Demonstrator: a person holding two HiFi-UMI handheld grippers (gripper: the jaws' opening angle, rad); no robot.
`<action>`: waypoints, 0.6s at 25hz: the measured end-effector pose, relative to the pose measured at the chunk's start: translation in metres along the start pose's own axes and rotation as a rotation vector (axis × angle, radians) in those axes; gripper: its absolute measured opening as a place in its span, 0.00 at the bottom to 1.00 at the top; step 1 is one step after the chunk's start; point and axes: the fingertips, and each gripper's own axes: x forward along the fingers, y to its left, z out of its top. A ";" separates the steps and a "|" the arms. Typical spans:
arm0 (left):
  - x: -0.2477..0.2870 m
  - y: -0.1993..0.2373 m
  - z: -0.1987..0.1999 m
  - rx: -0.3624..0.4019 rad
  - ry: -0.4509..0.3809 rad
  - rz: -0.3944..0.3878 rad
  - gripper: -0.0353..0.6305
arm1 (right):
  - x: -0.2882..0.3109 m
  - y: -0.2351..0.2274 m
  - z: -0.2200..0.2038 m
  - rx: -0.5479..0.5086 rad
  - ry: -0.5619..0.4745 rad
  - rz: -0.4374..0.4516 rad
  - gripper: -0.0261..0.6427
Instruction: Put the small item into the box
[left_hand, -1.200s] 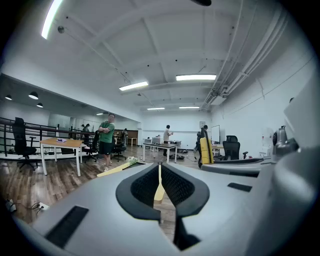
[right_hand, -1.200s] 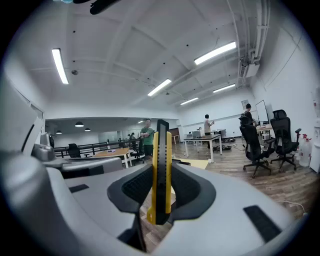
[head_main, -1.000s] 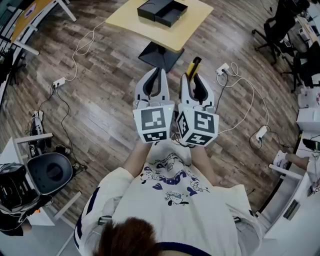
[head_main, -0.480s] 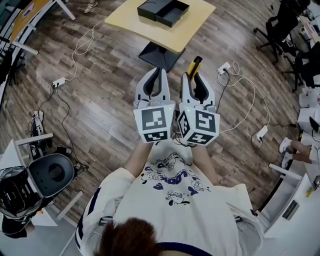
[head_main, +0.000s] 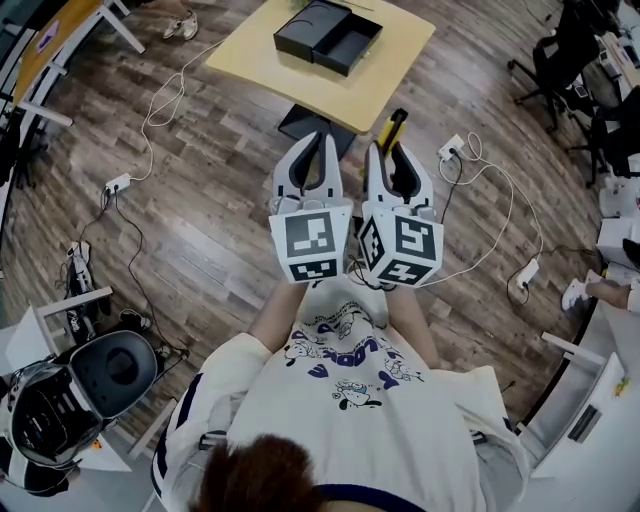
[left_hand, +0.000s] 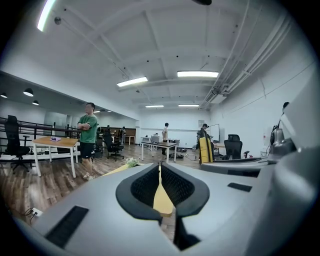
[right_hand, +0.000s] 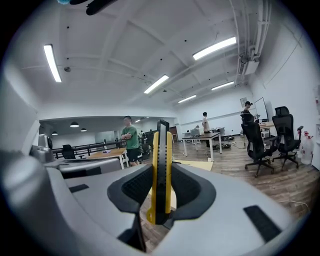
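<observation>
Utility knife (right_hand: 160, 145) tight in right tongs (right_hand: 161, 172); left tongs (left_hand: 160, 175) together, empty.

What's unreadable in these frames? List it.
- Box inside: in the head view it is too small and dark to tell whether anything lies in it.
- Box in both gripper views: not visible. Only a sliver of table shows between the left gripper's jaws.
- Knife blade: seen edge-on in the right gripper view and tiny in the head view.
- Table's far side: cut off by the head view's top edge.
</observation>
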 end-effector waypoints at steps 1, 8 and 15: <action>0.006 0.004 0.000 0.001 0.002 -0.001 0.09 | 0.006 -0.001 0.001 0.003 0.000 -0.003 0.22; 0.038 0.022 -0.006 -0.014 0.028 0.003 0.09 | 0.038 -0.005 0.000 0.016 0.020 -0.019 0.22; 0.075 0.032 -0.013 -0.032 0.057 0.023 0.09 | 0.079 -0.017 -0.001 0.023 0.053 -0.005 0.22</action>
